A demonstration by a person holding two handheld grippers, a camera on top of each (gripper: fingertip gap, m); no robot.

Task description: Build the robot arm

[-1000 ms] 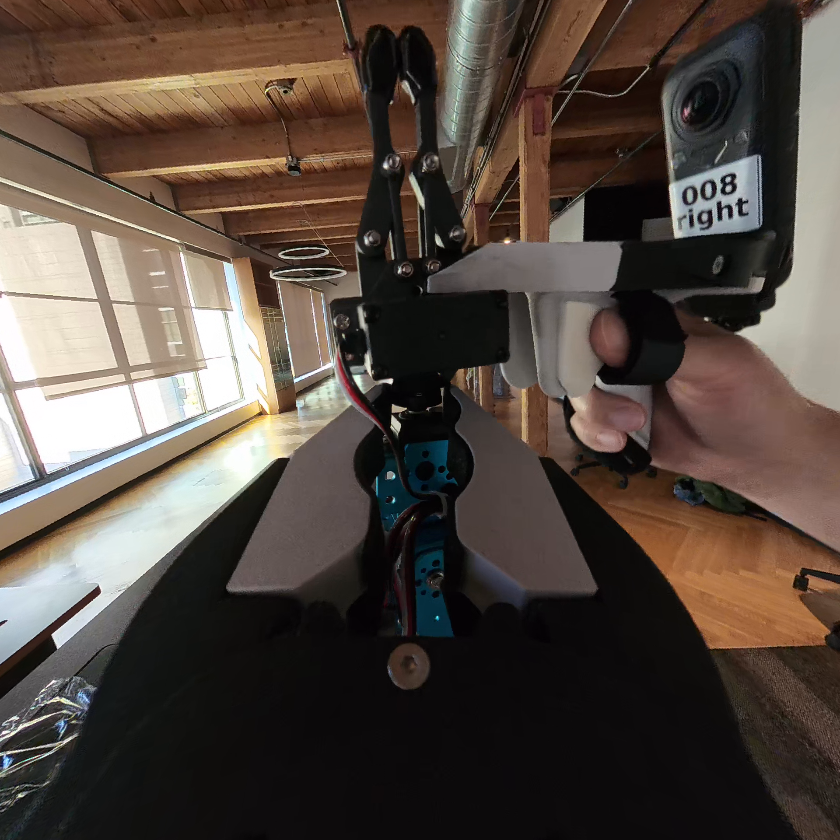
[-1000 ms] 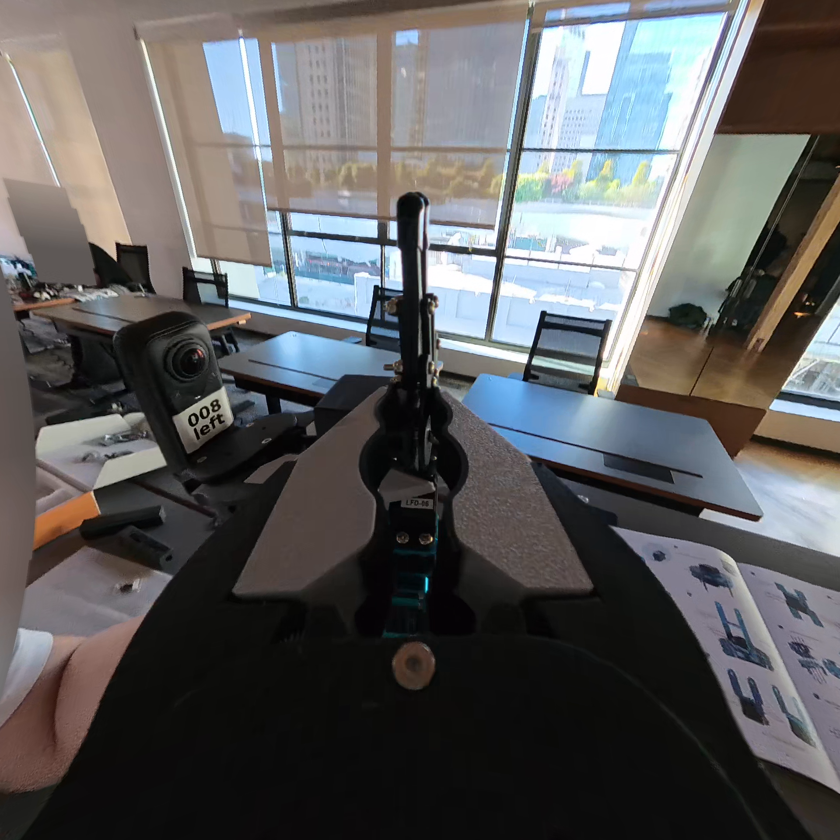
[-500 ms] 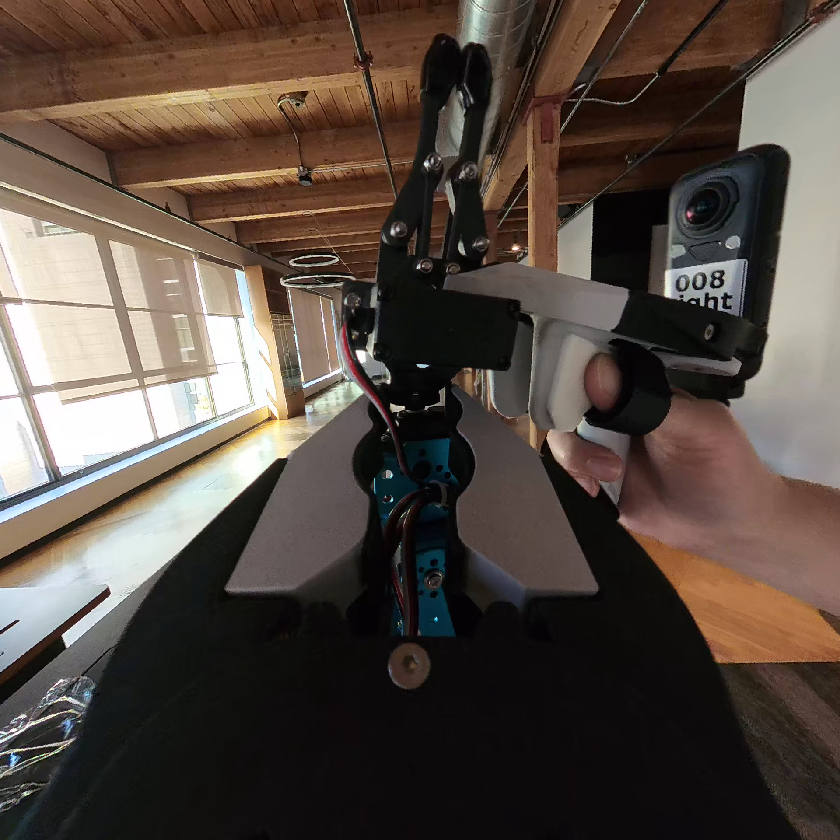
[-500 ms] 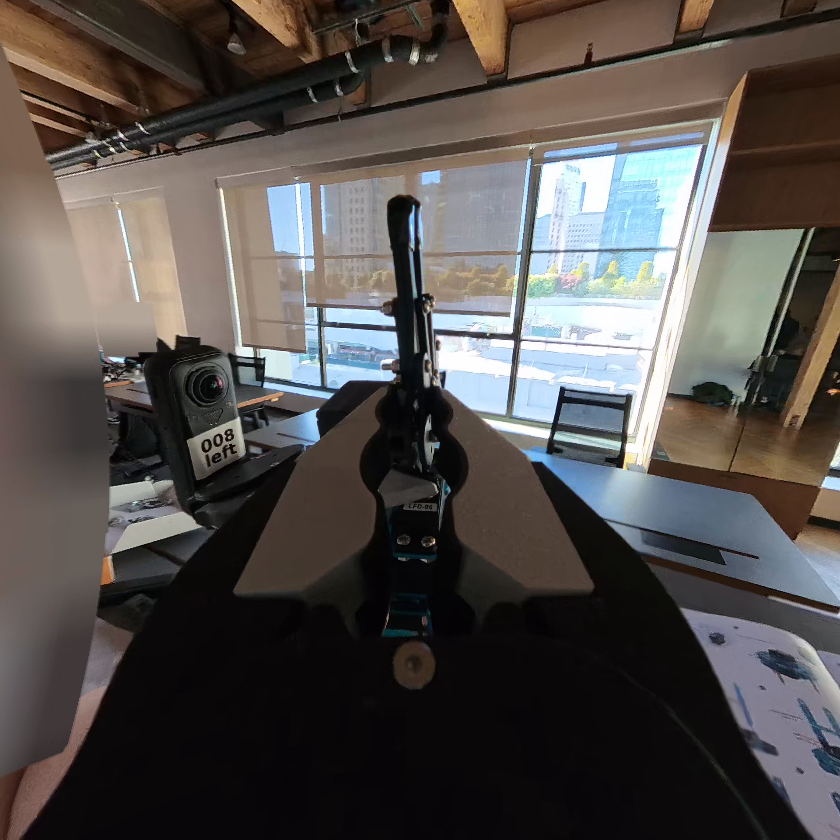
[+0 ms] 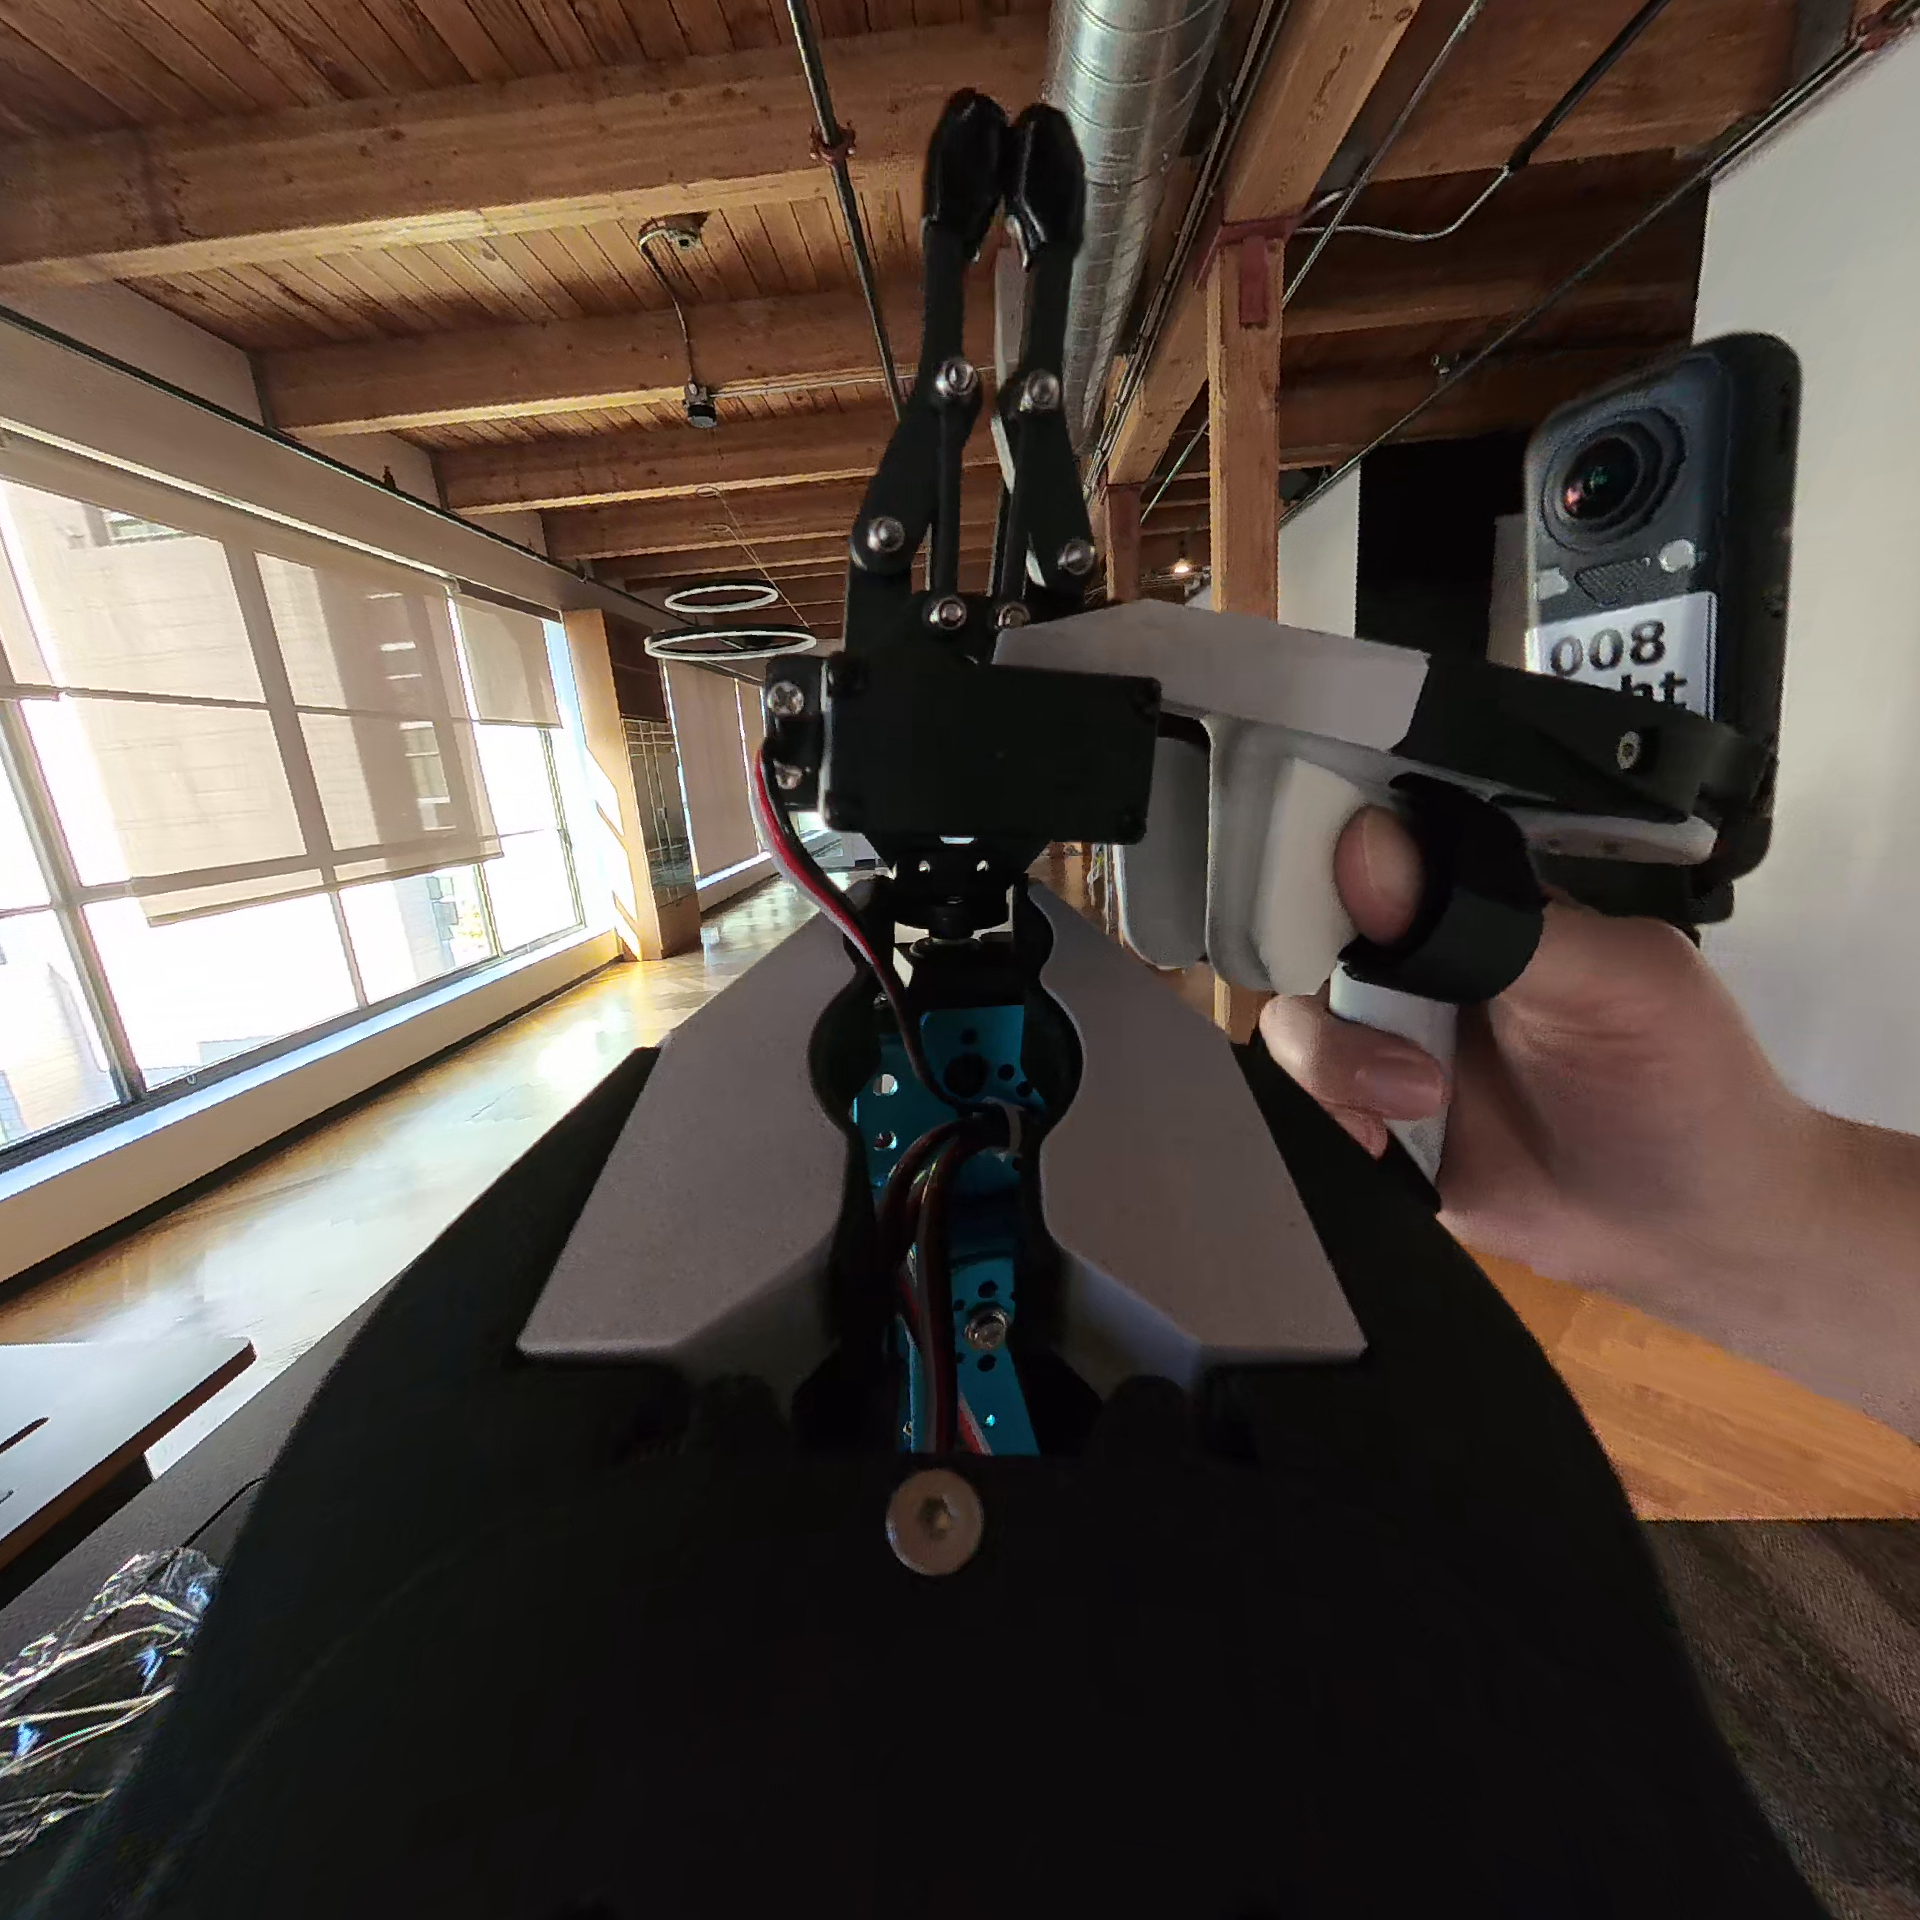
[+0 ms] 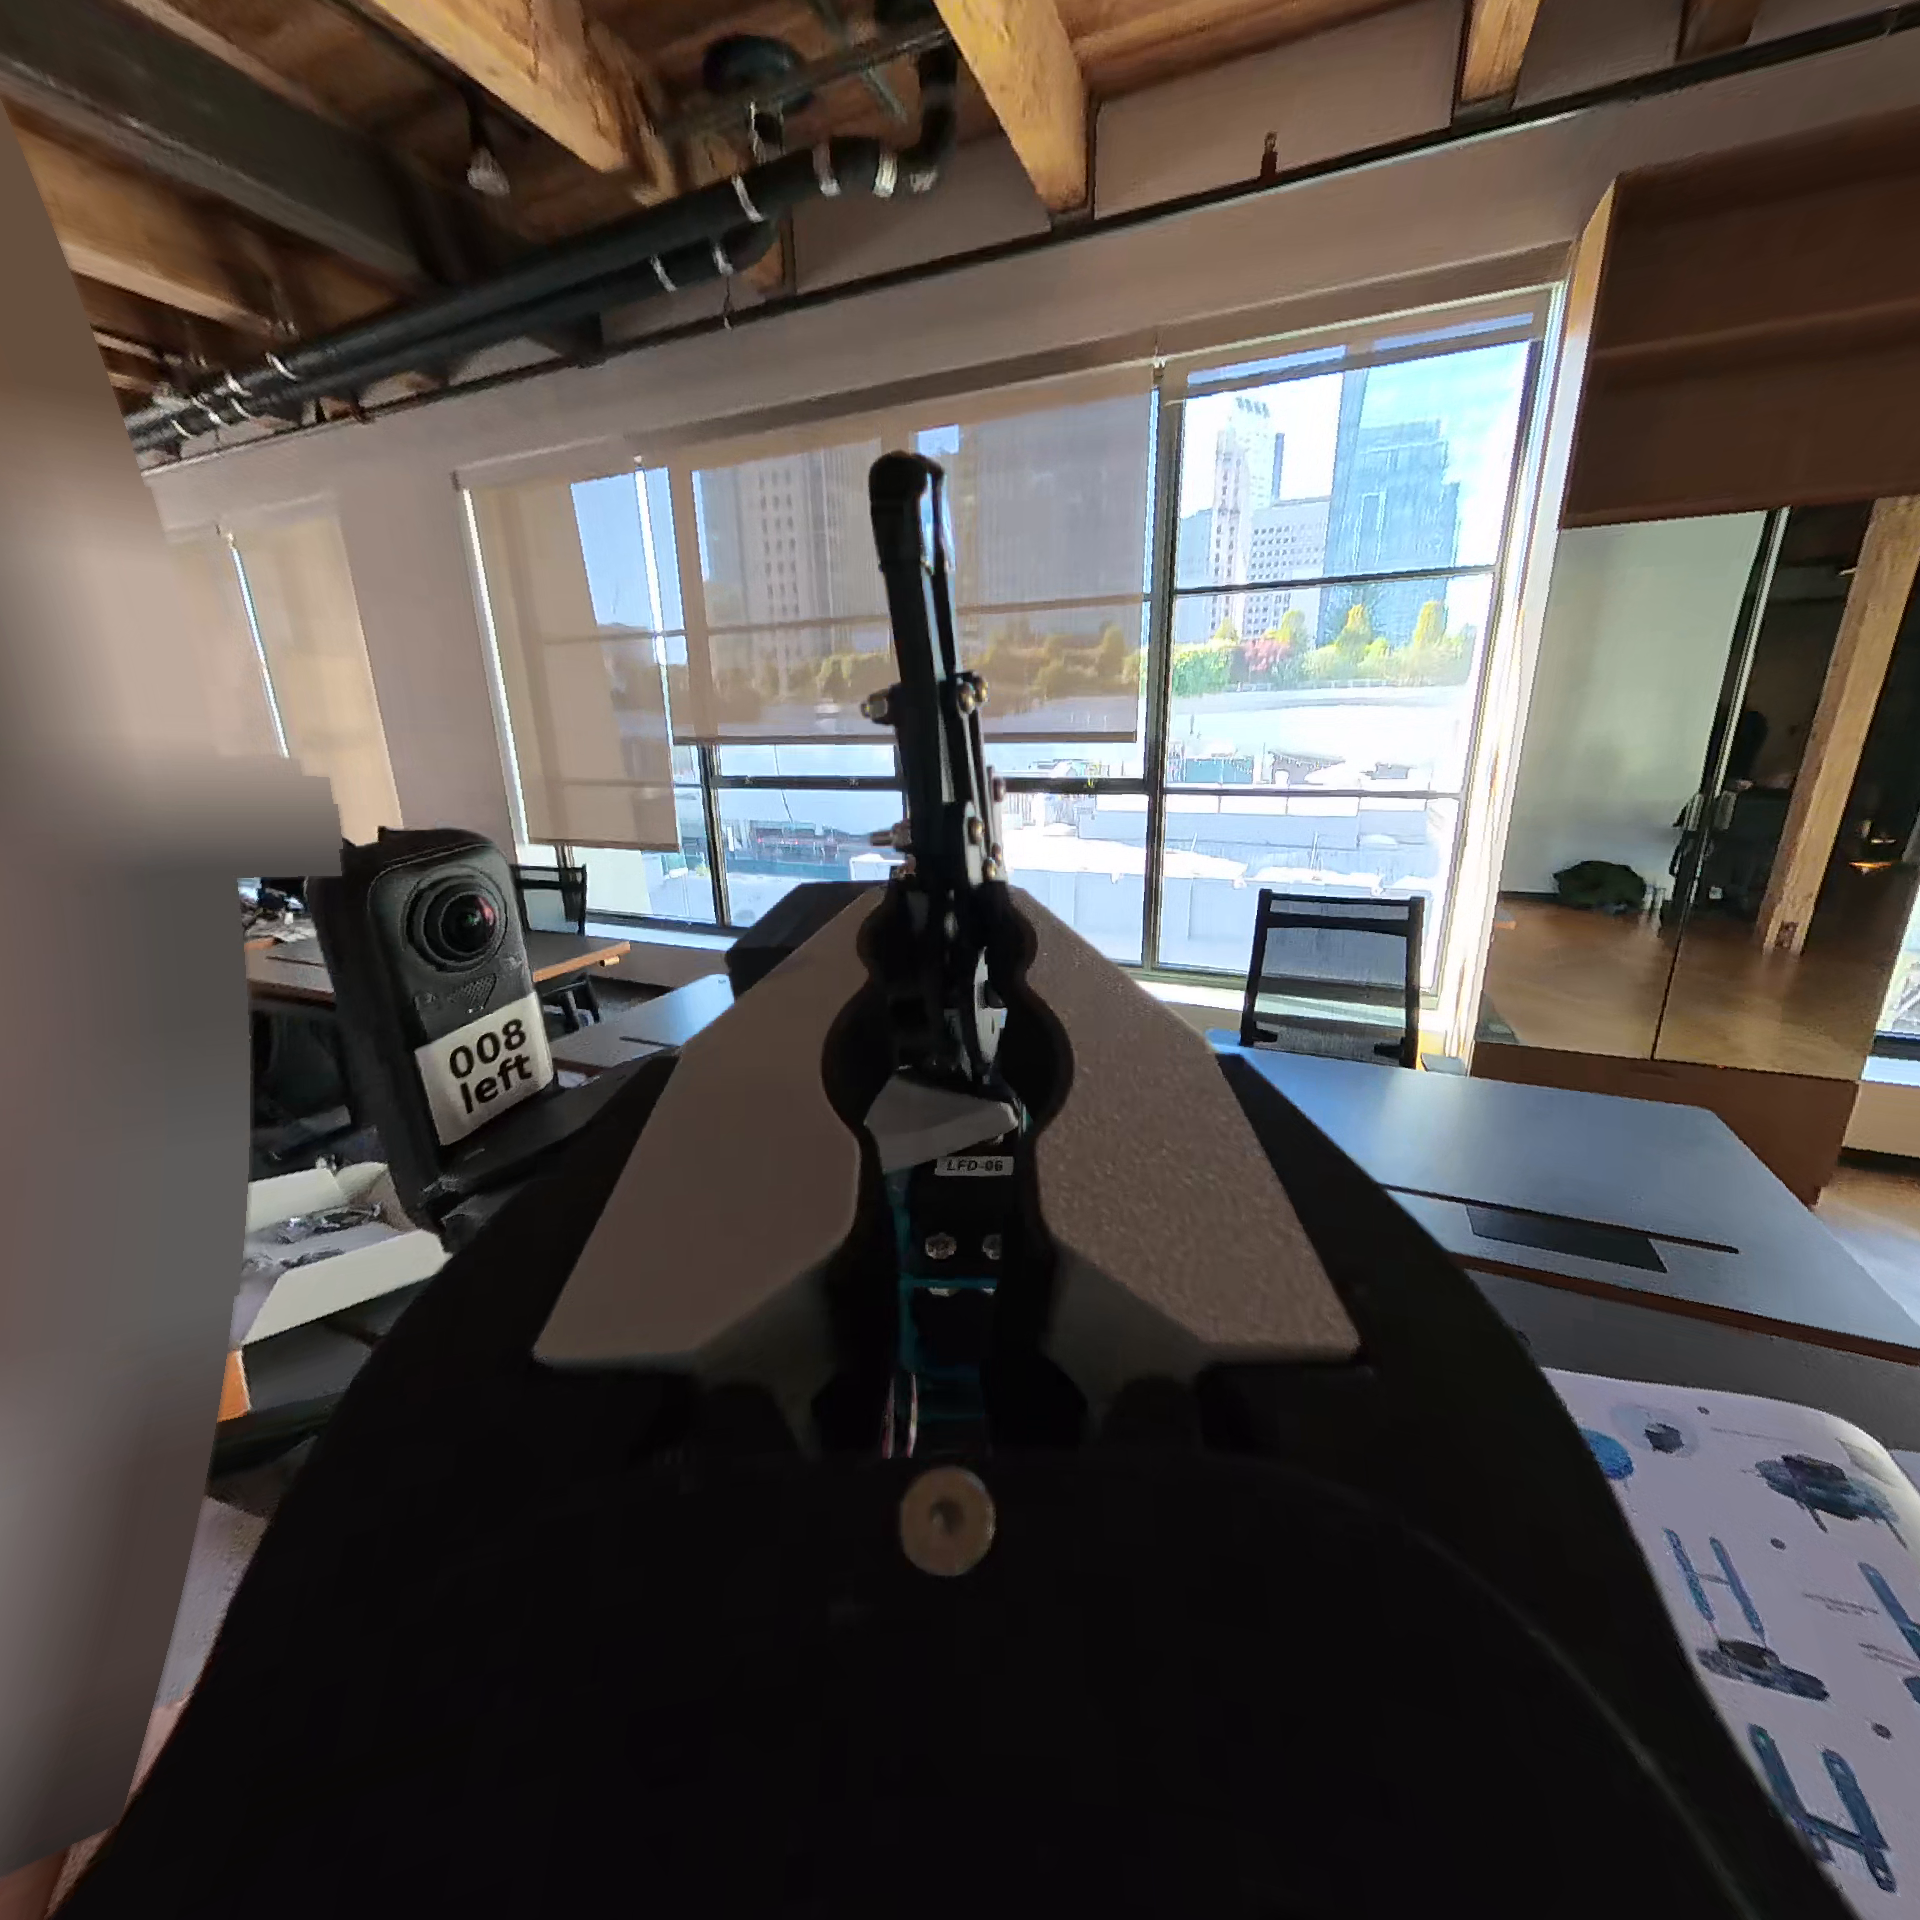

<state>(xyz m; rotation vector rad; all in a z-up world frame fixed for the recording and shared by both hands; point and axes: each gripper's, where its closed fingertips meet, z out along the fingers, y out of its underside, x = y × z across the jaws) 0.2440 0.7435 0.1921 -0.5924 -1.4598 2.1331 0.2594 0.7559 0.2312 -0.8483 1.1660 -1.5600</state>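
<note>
Both grippers hold one small robot arm up in the air: a blue metal bracket with red and black wires, a black servo and a thin black claw that points at the ceiling, its tips together. My left gripper is shut on the blue bracket below the servo. My right gripper is shut on the black servo part, with the claw edge-on. In the left wrist view the right gripper comes in from the right, held by a hand, and its white finger lies against the claw's base.
An open instruction booklet lies at lower right. Dark desks and a chair stand before the windows. A white box with small parts sits at left. Crinkled plastic wrap lies at lower left; a wooden post stands behind. Across from one pair of fingers to the other is roughly 4 centimeters.
Both grippers have tilted upward with the small robot arm; the right view now shows more ceiling. In the left view the claw swung right and the right gripper's camera dropped lower.
</note>
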